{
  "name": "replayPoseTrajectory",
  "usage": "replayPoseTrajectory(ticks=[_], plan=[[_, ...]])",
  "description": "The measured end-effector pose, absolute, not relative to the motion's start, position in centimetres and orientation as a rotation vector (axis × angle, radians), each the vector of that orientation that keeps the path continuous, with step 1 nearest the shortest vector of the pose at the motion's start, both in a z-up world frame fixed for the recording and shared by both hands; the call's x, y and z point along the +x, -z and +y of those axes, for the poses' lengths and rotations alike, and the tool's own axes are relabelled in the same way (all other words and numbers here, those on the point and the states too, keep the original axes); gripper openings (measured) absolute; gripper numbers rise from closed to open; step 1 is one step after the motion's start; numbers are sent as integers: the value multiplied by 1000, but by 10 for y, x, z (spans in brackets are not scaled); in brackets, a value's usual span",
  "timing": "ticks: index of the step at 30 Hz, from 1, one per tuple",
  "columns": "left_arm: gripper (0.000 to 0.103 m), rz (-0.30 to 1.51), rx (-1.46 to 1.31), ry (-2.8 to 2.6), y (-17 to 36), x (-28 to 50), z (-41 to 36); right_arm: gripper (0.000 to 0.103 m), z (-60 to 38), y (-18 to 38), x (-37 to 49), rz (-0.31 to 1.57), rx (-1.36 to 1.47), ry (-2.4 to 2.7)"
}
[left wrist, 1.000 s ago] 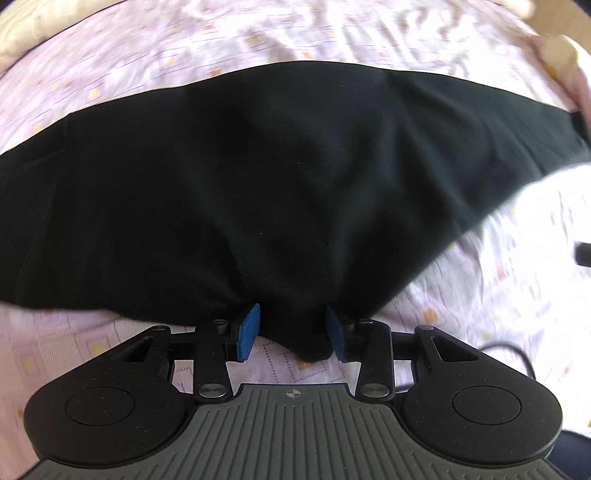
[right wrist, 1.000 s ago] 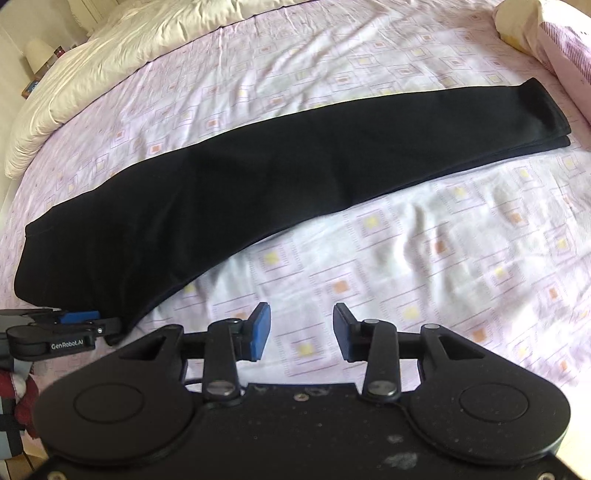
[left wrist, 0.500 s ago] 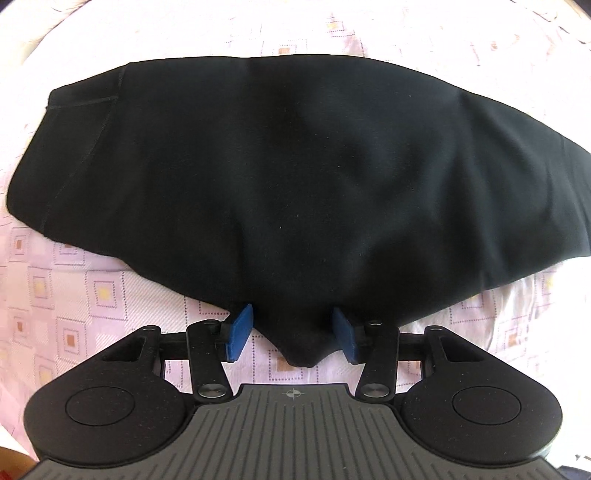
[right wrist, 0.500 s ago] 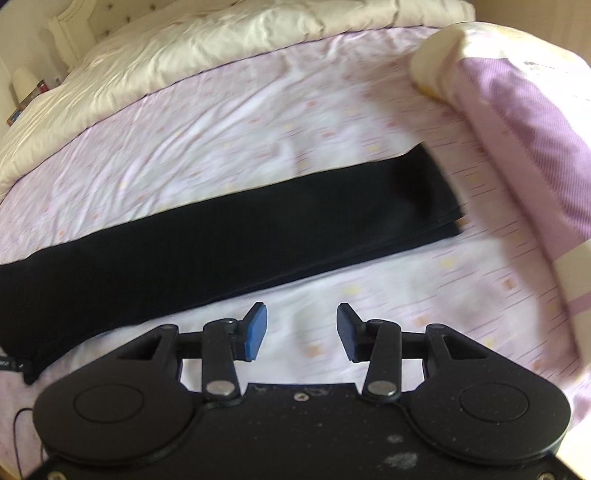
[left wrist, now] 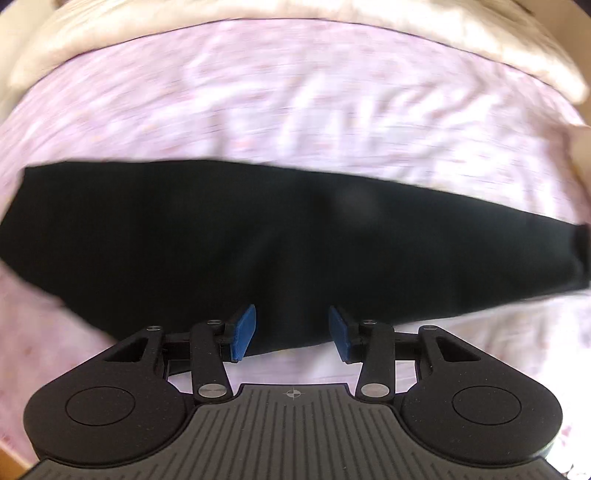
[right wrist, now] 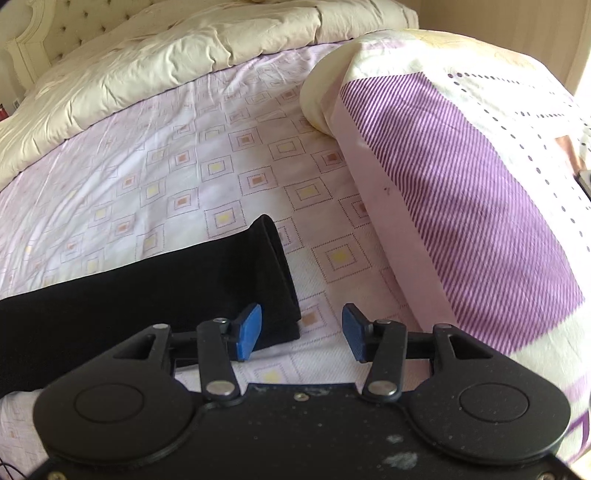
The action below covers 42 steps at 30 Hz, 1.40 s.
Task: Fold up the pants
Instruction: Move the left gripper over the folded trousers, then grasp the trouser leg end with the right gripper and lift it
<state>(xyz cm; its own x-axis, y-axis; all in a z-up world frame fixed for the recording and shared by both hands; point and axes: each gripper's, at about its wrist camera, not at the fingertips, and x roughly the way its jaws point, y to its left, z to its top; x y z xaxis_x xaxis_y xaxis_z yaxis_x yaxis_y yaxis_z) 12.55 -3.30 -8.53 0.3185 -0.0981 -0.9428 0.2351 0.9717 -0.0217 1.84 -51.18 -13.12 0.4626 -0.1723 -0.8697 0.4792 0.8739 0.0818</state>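
Black pants [right wrist: 155, 291] flat on patterned sheet [right wrist: 207, 162]

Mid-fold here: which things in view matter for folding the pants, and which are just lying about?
For the job:
- black pants, laid out long; leg cuffs by the right gripper
- left gripper, open over the pants' near edge
- patterned bedsheet, the work surface

Lying about:
- purple striped pillow
- cream duvet
- headboard

Matt black cloth pants [right wrist: 155, 295] lie under the left fingers [right wrist: 248, 328] with blue rubbery pads; beyond, a printed cotton sheet [right wrist: 207, 155] and a puffy cream duvet [right wrist: 166, 55].
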Motion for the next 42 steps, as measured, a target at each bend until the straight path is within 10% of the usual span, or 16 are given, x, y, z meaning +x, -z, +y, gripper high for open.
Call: replayPoseTrajectory(ticks=[5,7,8,11,19,22,24,25,42], plan=[[42,1227,172,342,86,127,-95,51,-517,146,39,1057,295,330],[42,1229,192,372,89,128,-113,39,-519,151,46,1069,301,283],[42,1231,199,385,89,127,-124,15,-519,153,48,1080,307,261],[42,1234,229,422,95,128,-139,4,-518,153,56,1115,291,248],[42,1247,280,507,113,153,-190,4,-536,160,48,1214,398,312],[43,1250,290,543,117,157,-209,16,-548,153,41,1156,494,304],[43,1254,305,563,122,159,-219,62,-559,147,37,1084,591,272],[43,1259,319,567,127,160,-224,67,-564,146,37,1067,624,262],[44,1361,351,574,166,173,-232,73,-582,195,85,1200,642,-18]])
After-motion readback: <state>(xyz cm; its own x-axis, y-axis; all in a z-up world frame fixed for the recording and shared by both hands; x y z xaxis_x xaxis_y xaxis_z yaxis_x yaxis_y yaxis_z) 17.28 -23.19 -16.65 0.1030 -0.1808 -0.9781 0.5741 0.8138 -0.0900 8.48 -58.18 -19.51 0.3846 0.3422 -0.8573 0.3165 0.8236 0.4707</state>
